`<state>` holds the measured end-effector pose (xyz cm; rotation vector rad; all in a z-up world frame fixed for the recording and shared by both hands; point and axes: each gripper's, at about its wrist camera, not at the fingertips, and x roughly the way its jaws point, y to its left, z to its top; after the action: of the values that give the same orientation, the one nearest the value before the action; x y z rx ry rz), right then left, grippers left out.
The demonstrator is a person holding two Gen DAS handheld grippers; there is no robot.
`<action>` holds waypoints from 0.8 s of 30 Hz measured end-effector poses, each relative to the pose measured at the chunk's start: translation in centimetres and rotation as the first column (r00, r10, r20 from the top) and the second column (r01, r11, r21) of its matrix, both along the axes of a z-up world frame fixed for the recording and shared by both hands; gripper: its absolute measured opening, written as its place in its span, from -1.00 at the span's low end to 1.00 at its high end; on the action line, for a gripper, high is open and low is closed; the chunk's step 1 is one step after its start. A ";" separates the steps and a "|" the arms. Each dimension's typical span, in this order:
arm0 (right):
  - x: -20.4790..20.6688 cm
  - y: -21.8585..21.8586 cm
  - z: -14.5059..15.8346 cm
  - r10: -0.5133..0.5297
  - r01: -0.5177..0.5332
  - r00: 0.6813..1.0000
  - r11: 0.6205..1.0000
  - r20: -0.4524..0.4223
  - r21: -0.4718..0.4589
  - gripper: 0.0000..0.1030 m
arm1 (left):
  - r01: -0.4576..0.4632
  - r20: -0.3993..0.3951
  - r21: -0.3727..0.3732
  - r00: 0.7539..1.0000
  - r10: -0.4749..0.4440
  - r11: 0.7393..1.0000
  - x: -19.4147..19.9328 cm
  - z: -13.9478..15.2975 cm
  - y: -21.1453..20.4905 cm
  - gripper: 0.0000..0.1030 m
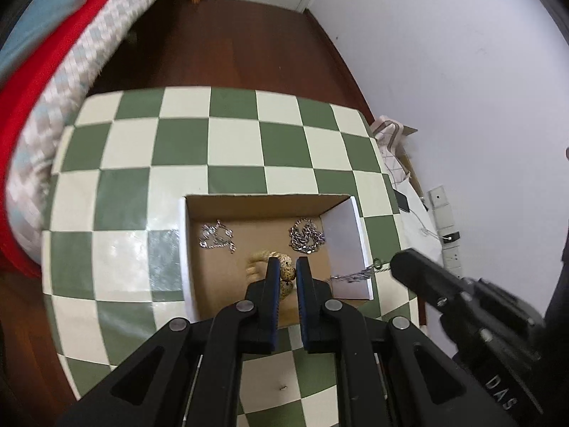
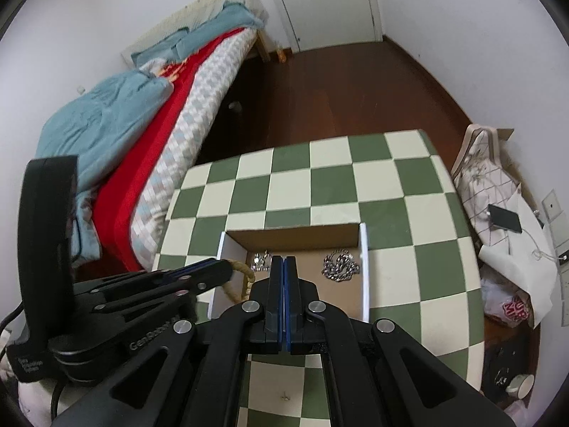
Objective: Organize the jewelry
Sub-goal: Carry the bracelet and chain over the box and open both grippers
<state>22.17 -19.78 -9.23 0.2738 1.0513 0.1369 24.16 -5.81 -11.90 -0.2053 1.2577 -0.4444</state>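
While the left gripper [image 1: 286, 274] clamps the bracelet [image 1: 284, 277] over the box [image 1: 341, 235], the right gripper [image 2: 283, 270] pinches a limp chain [image 1: 355, 275]; grip mid-strand.

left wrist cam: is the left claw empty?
No, the left claw is pinching a speckled bead bracelet between its pads over the cardboard box.

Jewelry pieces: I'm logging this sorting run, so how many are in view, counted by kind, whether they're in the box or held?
Silver chains: 3 – thin one and chunky one lying in the cardboard box, plus one dangling from the right gripper.
Beaded bracelets: 1, between the left gripper's fingers.
Total: 4
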 end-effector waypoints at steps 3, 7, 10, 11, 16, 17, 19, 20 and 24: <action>0.5 0.0 -1.2 0.011 -0.011 0.999 1.000 -0.033 0.006 -1.00 | -0.008 -0.023 0.029 1.000 0.009 1.000 0.5 -0.7 0.2 -0.86; 1.6 -0.6 -3.3 0.014 -0.009 0.994 0.999 -0.112 0.042 -0.98 | -0.035 -0.030 0.097 0.999 0.038 0.995 0.7 -1.3 1.0 -0.68; 2.4 -1.4 -5.1 0.000 0.012 0.982 0.998 -0.191 0.060 -0.73 | -0.064 0.046 0.201 0.997 0.056 0.977 0.3 -0.8 1.5 0.31; 2.5 -1.7 -5.6 -0.011 0.022 0.978 0.998 -0.206 0.052 -0.37 | -0.079 0.076 0.222 0.995 0.063 0.972 0.1 -0.5 1.8 0.47; 2.5 -2.2 -5.9 -0.045 0.041 0.978 0.999 -0.205 -0.023 0.11 | -0.157 0.201 0.345 0.975 0.090 0.925 -0.4 0.5 3.0 1.00; 2.4 -2.1 -5.8 -0.049 0.039 0.978 0.998 -0.200 -0.055 0.12 | -0.171 0.221 0.374 0.971 0.091 0.911 -0.6 0.4 3.1 1.00; 2.3 -1.8 -6.0 -0.056 0.033 0.978 0.993 -0.200 -0.117 0.37 | -0.187 0.243 0.407 0.966 0.092 0.894 -1.0 0.3 3.4 1.00; 2.1 -1.6 -6.1 -0.060 0.029 0.978 0.988 -0.201 -0.150 0.65 | -0.198 0.254 0.419 0.963 0.095 0.886 -1.2 0.2 3.6 1.00; 1.6 -1.1 -6.7 -0.070 0.022 0.976 0.973 -0.205 -0.229 0.92 | -0.221 0.265 0.407 0.957 0.117 0.886 -2.3 0.0 4.1 0.99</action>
<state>23.72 -20.91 -15.92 0.1077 1.2600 -0.0555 21.83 -1.72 -11.93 0.1149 1.0642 -0.0246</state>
